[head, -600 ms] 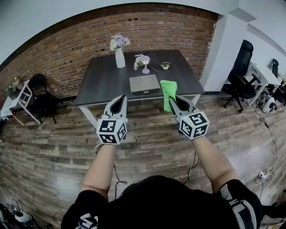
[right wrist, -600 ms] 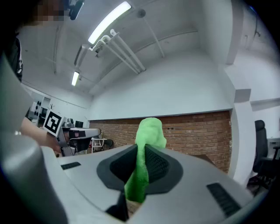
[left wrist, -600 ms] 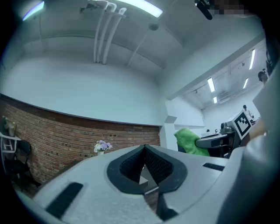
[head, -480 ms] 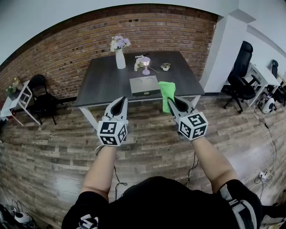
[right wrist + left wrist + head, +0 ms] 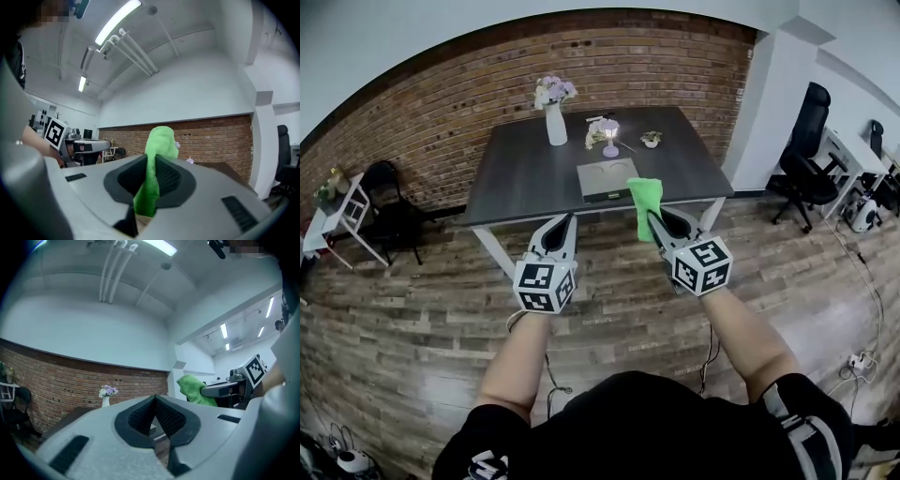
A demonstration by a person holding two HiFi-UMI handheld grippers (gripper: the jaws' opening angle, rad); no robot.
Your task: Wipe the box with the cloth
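Observation:
A flat grey box (image 5: pixel 607 179) lies on the dark table (image 5: pixel 516 178), near its front edge. My right gripper (image 5: pixel 656 218) hovers over the wooden floor short of the table, shut on a green cloth (image 5: pixel 643 203) that stands up from its tips. In the right gripper view the cloth (image 5: pixel 157 154) is pinched between the jaws of the right gripper (image 5: pixel 149 164). My left gripper (image 5: pixel 566 221) is level with it to the left, shut and holding nothing. In the left gripper view the left gripper (image 5: pixel 154 400) has its jaws closed, with the cloth (image 5: pixel 193 389) off to the right.
On the table's far side stand a white vase of flowers (image 5: pixel 555 120), a small pink lamp (image 5: pixel 609 139) and a little potted plant (image 5: pixel 651 139). A black office chair (image 5: pixel 804 141) is at the right by the white pillar (image 5: pixel 769 103). Another chair (image 5: pixel 384 197) stands at the left.
Both grippers have shifted a little, the left one lower and to the right, the right one slightly left. The cloth has moved left with the right gripper.

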